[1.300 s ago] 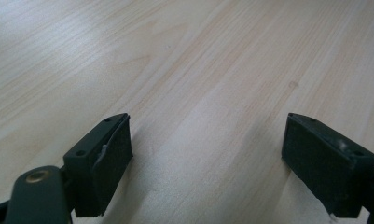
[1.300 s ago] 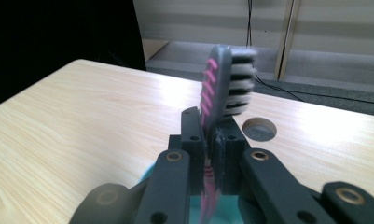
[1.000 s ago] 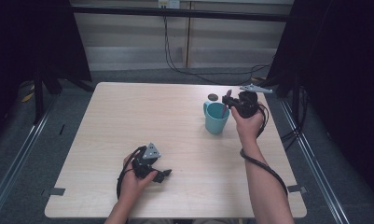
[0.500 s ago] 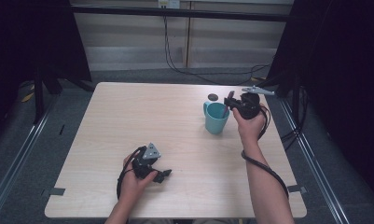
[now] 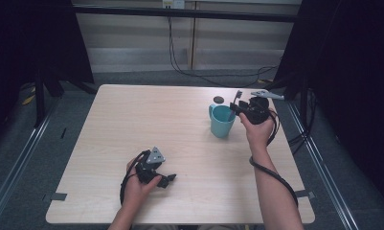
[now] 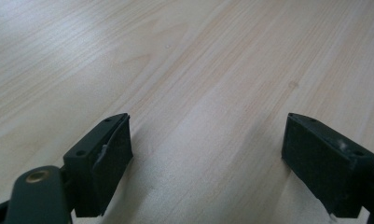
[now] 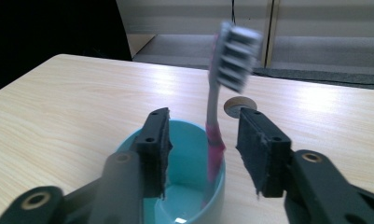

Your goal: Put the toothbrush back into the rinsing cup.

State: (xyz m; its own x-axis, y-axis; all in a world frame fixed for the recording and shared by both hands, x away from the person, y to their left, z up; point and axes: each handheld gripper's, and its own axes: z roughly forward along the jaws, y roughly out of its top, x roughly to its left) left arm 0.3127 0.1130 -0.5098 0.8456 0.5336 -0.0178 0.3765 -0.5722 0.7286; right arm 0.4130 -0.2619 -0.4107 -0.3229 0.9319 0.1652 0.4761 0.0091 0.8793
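While the person's left hand [image 5: 141, 181] sits down near the front edge of the wooden table [image 5: 132, 120], around 7 o'clock from the middle, it's got the left gripper [image 5: 166, 179] parked low over the bare wood. From the left gripper view the jaws stand wide apart, nothing between them, just wood grain running off into the distance. Can't really tell if the jaw tips are touching the tabletop or only hovering right above it. You can see the grey three-cornered plate [image 5: 155, 155] on top of it from the high view, plus the black cable looping round the wrist.

Moving right, the teal cup [image 5: 222, 121] stands upright at roughly 2 o'clock on the table, with a small dark round spot [image 5: 219, 99] on the wood just behind it.

Right hand [image 5: 257, 129] is just past the cup, holding the right gripper [image 5: 236, 109] up at the cup's rim. In the right gripper view the jaws are spread partway, one on each side of a toothbrush [image 7: 216, 126] that stands in the cup, leaning against the near-right wall. Pink lower handle, grey neck, bristle head [image 7: 237, 56] up top and kinda blurry. Neither pad looks like it's touching the handle, there's a gap on both sides, so it isn't gripping anything.
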